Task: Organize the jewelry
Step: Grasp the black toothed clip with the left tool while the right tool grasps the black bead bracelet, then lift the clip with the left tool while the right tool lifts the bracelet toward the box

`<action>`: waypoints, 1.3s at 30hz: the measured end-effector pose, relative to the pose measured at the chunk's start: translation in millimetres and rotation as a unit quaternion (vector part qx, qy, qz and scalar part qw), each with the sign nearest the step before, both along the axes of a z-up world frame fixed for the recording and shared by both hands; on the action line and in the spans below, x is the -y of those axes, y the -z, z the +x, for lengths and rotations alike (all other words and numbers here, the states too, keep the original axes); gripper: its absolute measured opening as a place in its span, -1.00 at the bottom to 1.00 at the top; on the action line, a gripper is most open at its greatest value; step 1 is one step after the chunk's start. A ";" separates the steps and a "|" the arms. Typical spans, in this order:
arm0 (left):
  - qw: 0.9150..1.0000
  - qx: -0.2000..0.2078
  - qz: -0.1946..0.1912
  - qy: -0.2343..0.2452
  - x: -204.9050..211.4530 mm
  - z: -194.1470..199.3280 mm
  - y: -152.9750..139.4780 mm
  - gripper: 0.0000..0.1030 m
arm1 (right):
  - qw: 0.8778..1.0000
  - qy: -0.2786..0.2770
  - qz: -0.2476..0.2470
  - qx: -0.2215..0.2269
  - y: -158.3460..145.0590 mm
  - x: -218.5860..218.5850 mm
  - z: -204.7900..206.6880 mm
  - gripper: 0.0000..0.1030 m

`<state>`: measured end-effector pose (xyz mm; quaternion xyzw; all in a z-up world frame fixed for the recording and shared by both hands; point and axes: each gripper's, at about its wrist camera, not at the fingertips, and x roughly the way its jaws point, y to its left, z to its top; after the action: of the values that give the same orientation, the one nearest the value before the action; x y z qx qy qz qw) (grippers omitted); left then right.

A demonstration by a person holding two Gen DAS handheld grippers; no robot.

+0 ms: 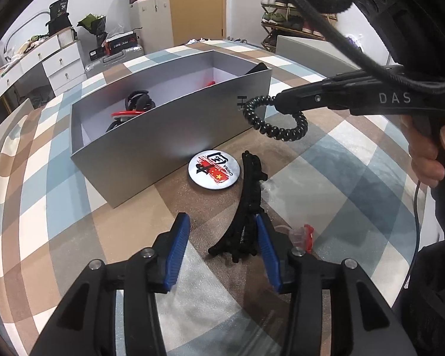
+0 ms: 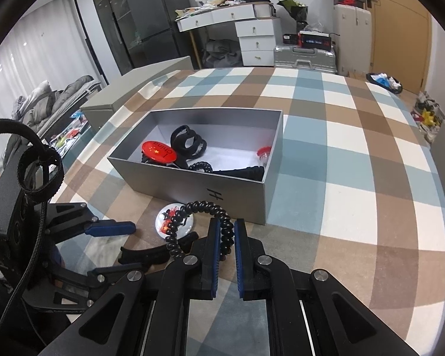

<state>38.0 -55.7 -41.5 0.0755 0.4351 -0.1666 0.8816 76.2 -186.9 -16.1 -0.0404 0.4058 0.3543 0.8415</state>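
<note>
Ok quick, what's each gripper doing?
Left gripper: open, black hair clip lying between its fingers.
Right gripper: shut on coil hair tie.

My right gripper is clamped on a black coil tie; the coil loops up and left, hanging over the white badge on the checked cloth. Grey box just ahead holds a red badge, black clips and another coil. Left gripper sits at left, jaws apart, black hair clip between them.

Two badges, two coil ties, one box.
</note>
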 end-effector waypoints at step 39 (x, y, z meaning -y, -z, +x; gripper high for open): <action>0.993 0.073 -0.094 -0.019 -11.4 -13.3 -44.1 -0.74 | 0.994 0.028 0.107 0.024 -32.4 26.5 -3.0 -0.83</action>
<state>24.7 -44.4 2.7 -0.0038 0.3532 -0.1842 0.9172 73.3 -213.4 16.3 0.0527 0.3467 0.3707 0.8600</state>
